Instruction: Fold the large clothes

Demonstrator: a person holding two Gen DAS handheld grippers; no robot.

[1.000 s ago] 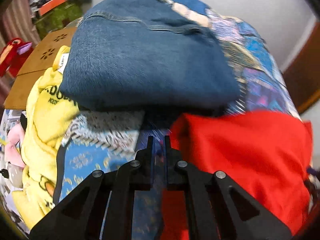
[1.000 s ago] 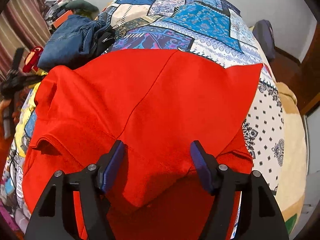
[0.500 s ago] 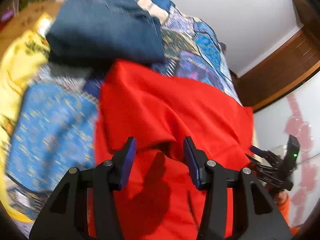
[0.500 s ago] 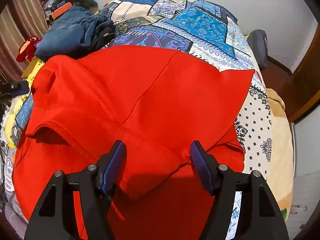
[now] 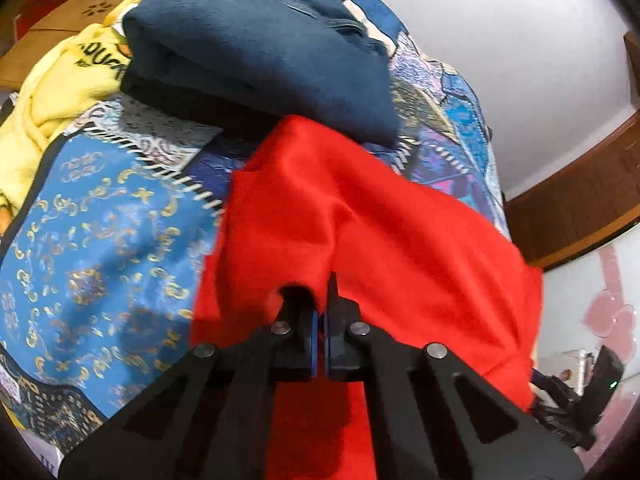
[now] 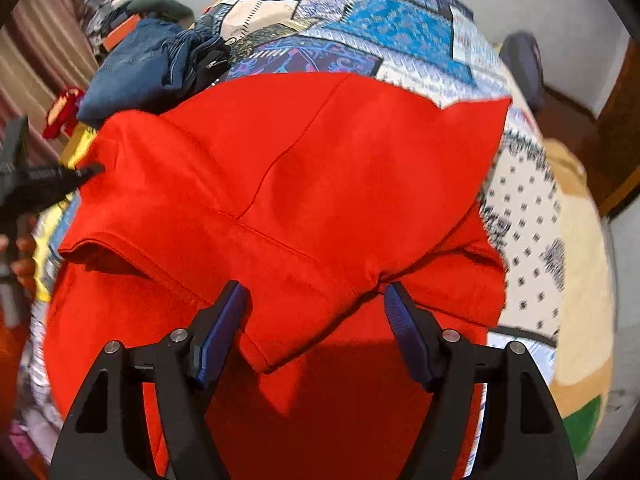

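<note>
Left claw (image 5: pixel 320 300) has closed, pinching red garment (image 5: pixel 380 220) between its tips.

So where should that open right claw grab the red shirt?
Probably the folded corner of the red garment lying between the open right gripper fingers, coming straight forward and low. That flap's edge is lifted off the layer beneath, so the fingers can close on it.
</note>
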